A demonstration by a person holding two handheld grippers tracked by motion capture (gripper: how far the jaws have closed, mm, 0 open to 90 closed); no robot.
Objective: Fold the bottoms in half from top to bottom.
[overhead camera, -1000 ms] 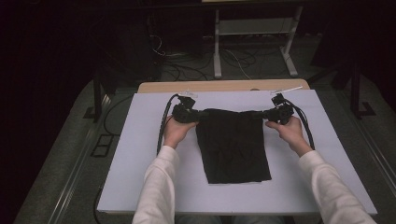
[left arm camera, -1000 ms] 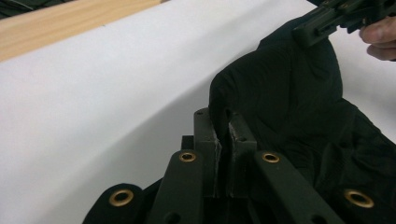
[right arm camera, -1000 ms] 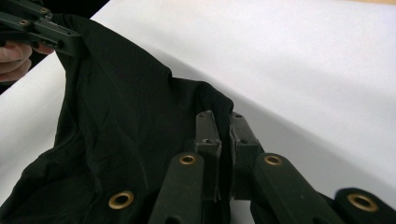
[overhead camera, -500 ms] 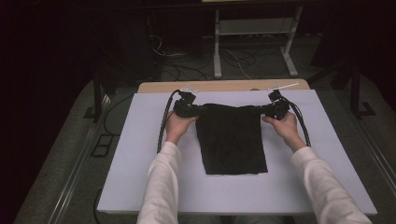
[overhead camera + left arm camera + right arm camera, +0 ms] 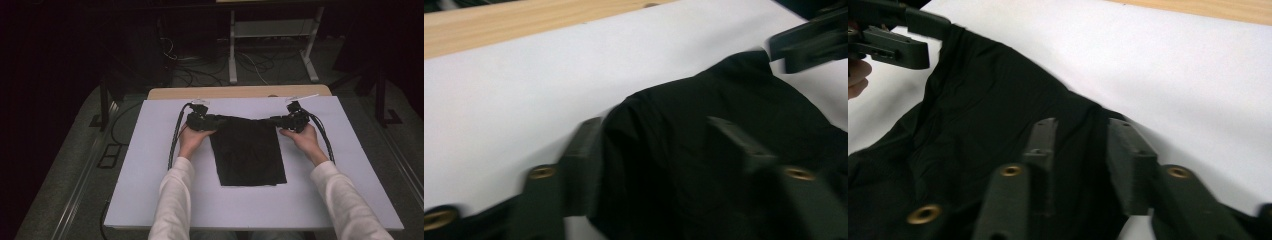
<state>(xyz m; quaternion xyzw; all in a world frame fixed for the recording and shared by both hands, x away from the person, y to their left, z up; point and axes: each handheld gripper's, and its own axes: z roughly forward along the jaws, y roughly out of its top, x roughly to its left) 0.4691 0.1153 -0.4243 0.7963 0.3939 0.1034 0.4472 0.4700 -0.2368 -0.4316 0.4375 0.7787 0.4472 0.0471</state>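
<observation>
**Both jaws opening at the cloth's far corners**

I take the cloth [image 5: 248, 152] as my landmark. It is black, folded into a rough rectangle, and lies flat on the white board [image 5: 150, 165], its long side running from me toward the far edge.

At the cloth's far-left corner is my left gripper [image 5: 216, 120], in my left hand [image 5: 190, 140], which rests on the board just left of the cloth. Its jaws have just been opening and stand spread. In the left gripper view [image 5: 659, 150] one jaw lies on the white board just outside the cloth's edge and the other over the black fabric, so the corner sits between them, but neither pad presses on it. That view is blurred.

The cloth's far edge sags a little in the middle, between the two grippers.

At the cloth's far-right corner is my right gripper [image 5: 276, 120], in my right hand [image 5: 302, 140], just right of the cloth. Its jaws have just been opening too and stand partly apart. In the right gripper view [image 5: 1083, 145] both jaws lie over the fabric near its edge, a gap between them, with cloth in that gap and no pinch on it.

Beyond the cloth's far edge the board ends at a strip of wooden table [image 5: 240, 92].
</observation>
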